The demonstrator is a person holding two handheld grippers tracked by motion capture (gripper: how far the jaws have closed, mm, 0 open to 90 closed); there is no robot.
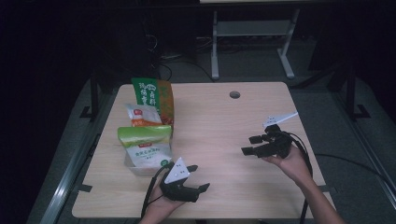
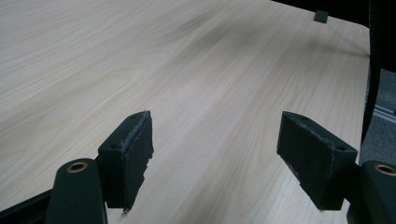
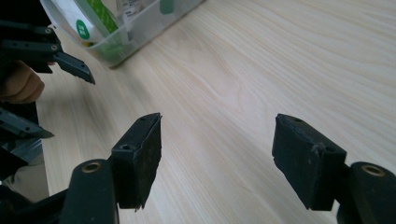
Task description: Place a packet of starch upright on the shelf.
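Worktop [image 1: 224, 140]: pale wood-grain board with a round cable hole at its far edge. Its surface is bare between and ahead of both claws.

Clear bin [image 1: 140, 169]: sits just beyond and slightly to the outer side of the left claw, close by but apart from it. From the right claw it lies well off, across the open board. In the right gripper view its transparent wall [image 3: 140, 32] shows ahead and to the left of that claw's jaws.

Snack bags: several stand upright in and behind the bin. Nearest the left claw is a white bag with a green top [image 1: 145, 145]; behind it a white and orange bag [image 1: 142, 115]; farthest off a tall green and orange bag [image 1: 153, 95].

Left claw [image 1: 198, 178]: held low over the near edge of the board, jaws spread wide, nothing between them; the left gripper view shows bare wood in the gap.

Right claw [image 1: 250, 144]: raised above the board, jaws pointing across toward the bin, spread wide with nothing between the pads [image 3: 140, 158].

Step in hand, by judgement: approach, before any grasp. No bag is touched.

Next move, by judgement: one claw must travel to a bag's upper edge, straddle the thin top seam, then close. The left claw is better placed. The bags look light and crinkly, so a pinch low on the body may slip.
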